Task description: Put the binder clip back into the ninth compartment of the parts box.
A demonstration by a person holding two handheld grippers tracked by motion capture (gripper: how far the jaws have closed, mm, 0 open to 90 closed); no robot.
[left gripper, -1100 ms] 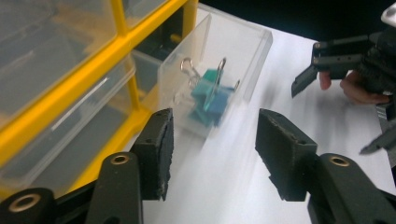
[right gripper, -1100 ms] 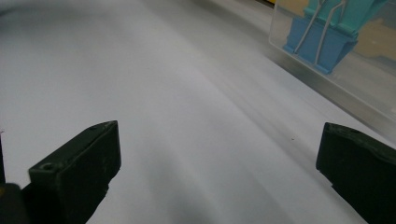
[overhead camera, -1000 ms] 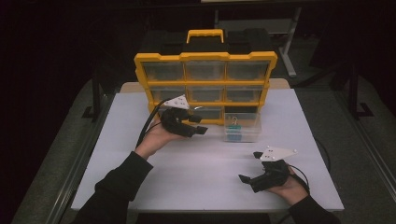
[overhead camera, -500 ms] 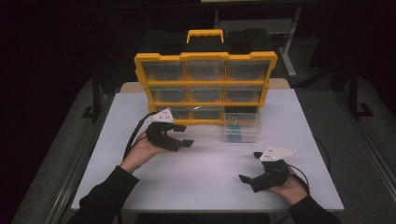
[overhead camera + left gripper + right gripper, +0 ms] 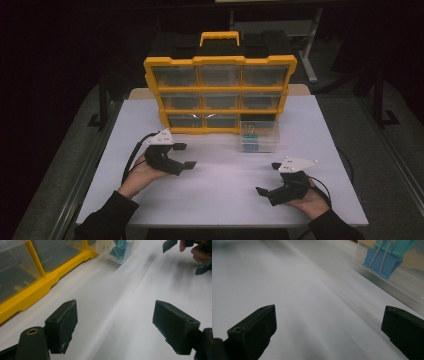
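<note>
From my remote seat, I see the left gripper [image 5: 185, 155] low over the white rectangular tabletop [image 5: 220, 190], just in front of the lower left corner of the yellow plastic organiser case with clear drawers [image 5: 220, 95]. Its jaws have just been opening and now stand wide apart with nothing between them; in the left gripper view its pads [image 5: 63, 322] frame bare table, with the case's yellow bottom rail [image 5: 50, 285] running along the upper left.

The right gripper [image 5: 266, 178] rests near the front right of the table, held by the person's right hand [image 5: 307, 202], jaws spread and empty, well apart from the left one.

The small clear plastic drawer [image 5: 258, 136] stands pulled out on the table, touching or just in front of the case's lower right corner. It holds blue and teal binder clips [image 5: 387, 255], seen up close through its clear wall in the right gripper view.

Between both grippers and the drawer I have a broad stretch of bare white surface. The table's front edge [image 5: 220, 224] lies just below the wrists, and the left edge [image 5: 97, 175] is near the left forearm.
</note>
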